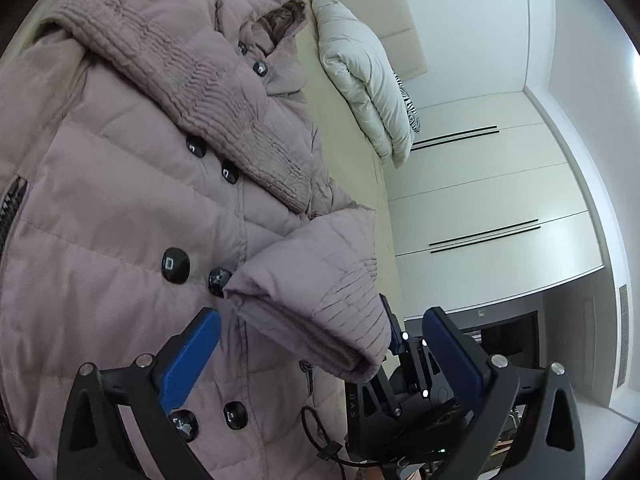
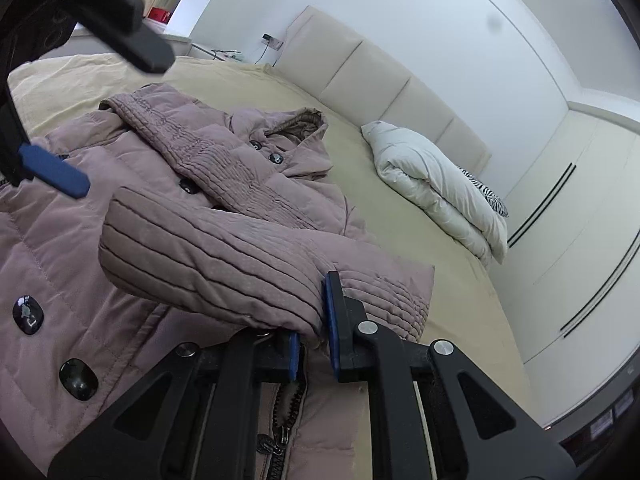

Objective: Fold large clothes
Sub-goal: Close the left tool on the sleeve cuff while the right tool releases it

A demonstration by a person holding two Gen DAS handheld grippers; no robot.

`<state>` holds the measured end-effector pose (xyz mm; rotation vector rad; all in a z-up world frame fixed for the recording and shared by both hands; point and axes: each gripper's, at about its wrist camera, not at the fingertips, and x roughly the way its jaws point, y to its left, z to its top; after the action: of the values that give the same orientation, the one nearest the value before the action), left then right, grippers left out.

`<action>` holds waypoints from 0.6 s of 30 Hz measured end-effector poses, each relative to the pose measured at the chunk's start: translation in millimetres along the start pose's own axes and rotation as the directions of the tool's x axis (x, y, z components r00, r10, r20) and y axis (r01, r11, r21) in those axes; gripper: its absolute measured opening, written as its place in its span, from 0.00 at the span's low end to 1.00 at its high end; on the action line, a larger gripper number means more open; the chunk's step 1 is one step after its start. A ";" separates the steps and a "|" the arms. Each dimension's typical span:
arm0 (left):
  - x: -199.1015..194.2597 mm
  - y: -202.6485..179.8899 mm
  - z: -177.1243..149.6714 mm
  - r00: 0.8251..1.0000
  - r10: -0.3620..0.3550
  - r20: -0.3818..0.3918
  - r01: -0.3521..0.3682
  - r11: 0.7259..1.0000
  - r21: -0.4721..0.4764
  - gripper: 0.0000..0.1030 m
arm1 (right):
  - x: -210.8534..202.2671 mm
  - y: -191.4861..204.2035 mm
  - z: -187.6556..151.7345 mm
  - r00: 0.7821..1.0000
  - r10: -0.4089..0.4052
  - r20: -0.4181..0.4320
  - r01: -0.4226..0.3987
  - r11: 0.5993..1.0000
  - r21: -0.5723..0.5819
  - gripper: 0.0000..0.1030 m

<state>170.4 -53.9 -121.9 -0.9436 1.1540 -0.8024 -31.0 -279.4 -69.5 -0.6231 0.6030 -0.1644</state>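
A mauve quilted hooded coat [image 1: 120, 168] with black buttons lies face up on the bed; it also shows in the right wrist view [image 2: 60, 240]. One sleeve lies folded across its chest. The other sleeve's cuff [image 1: 320, 320] is lifted over the coat front. My right gripper [image 2: 316, 332] is shut on that cuff [image 2: 224, 264]; it also shows in the left wrist view [image 1: 396, 332]. My left gripper [image 1: 320, 336] is open, its blue fingers [image 1: 192, 356] on either side of the cuff without touching it. It appears at upper left in the right wrist view [image 2: 56, 172].
The bed [image 2: 420, 220] has a pale yellow sheet and a padded headboard [image 2: 380, 80]. A folded white duvet [image 2: 436, 184] lies near the headboard with a zebra-print item behind it. White wardrobe doors [image 1: 480, 184] stand beside the bed.
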 end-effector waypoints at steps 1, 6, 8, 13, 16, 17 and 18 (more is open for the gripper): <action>2.3 4.5 -2.7 1.000 -0.019 -0.004 0.019 0.999 -0.029 1.00 | 5.2 -2.9 2.2 1.000 -0.003 0.004 0.003 1.000 0.017 0.10; 13.9 19.4 -5.2 0.997 -0.069 -0.029 0.065 0.989 -0.132 1.00 | 7.9 9.7 13.7 1.000 -0.001 0.030 0.000 1.000 0.019 0.10; 17.8 19.4 -5.3 0.994 -0.104 -0.030 0.098 0.983 -0.158 1.00 | 7.0 11.8 16.4 1.000 0.003 0.031 -0.004 1.000 0.018 0.10; 26.4 23.7 -0.5 0.983 -0.180 -0.036 0.168 0.961 -0.219 0.94 | 2.9 20.2 18.1 0.999 0.024 0.039 -0.025 1.000 0.014 0.10; 33.5 28.2 1.5 0.974 -0.218 -0.054 0.198 0.946 -0.256 0.69 | 2.6 26.2 21.4 0.998 0.035 0.046 -0.035 0.999 0.000 0.10; 35.8 28.8 2.1 0.972 -0.226 -0.060 0.203 0.944 -0.261 0.55 | 1.7 27.0 21.6 0.998 0.037 0.047 -0.037 0.999 -0.001 0.10; 37.4 28.6 3.4 0.971 -0.232 -0.067 0.207 0.942 -0.265 0.39 | 1.7 28.3 22.1 0.998 0.040 0.047 -0.040 0.999 -0.004 0.10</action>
<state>183.4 -75.3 -161.9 -1.2776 1.2726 -0.8994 -17.8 -246.1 -72.7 -0.6159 0.5694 -0.1113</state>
